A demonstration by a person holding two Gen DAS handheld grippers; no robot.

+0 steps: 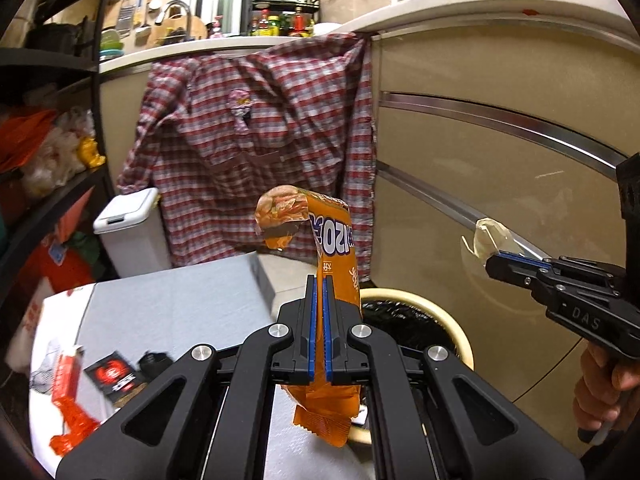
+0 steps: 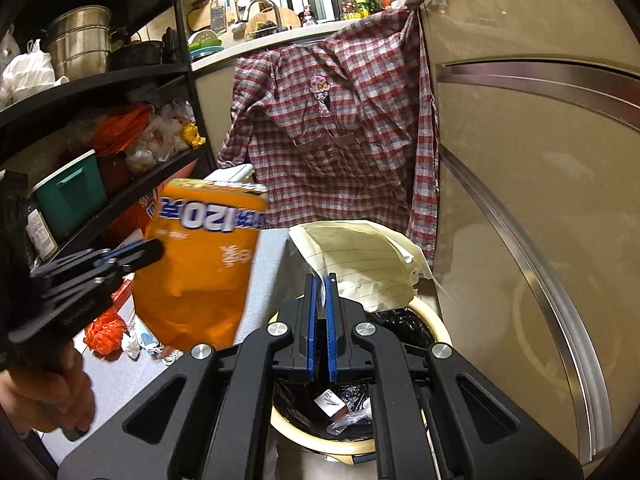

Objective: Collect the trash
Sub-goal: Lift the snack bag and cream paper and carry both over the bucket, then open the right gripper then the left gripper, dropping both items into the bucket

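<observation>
My left gripper [image 1: 320,280] is shut on an orange snack wrapper [image 1: 336,264], held up beside the cream trash bin's rim [image 1: 440,312]; the wrapper also shows in the right wrist view [image 2: 200,272], with the left gripper [image 2: 156,248] on it. My right gripper [image 2: 320,280] is shut on a sheet of yellow lined paper [image 2: 360,264], held over the bin [image 2: 434,322], which has a black liner and some scraps inside. In the left wrist view the right gripper [image 1: 492,260] holds the paper [image 1: 486,236] to the right.
A grey mat [image 1: 172,304] on the floor carries a red wrapper [image 1: 70,412], a black packet [image 1: 114,376] and other litter. A white lidded bin [image 1: 128,232] stands behind. A plaid shirt [image 1: 256,136] hangs on the cabinet. Black shelving [image 2: 120,128] stands at left, beige cabinet doors [image 1: 500,140] at right.
</observation>
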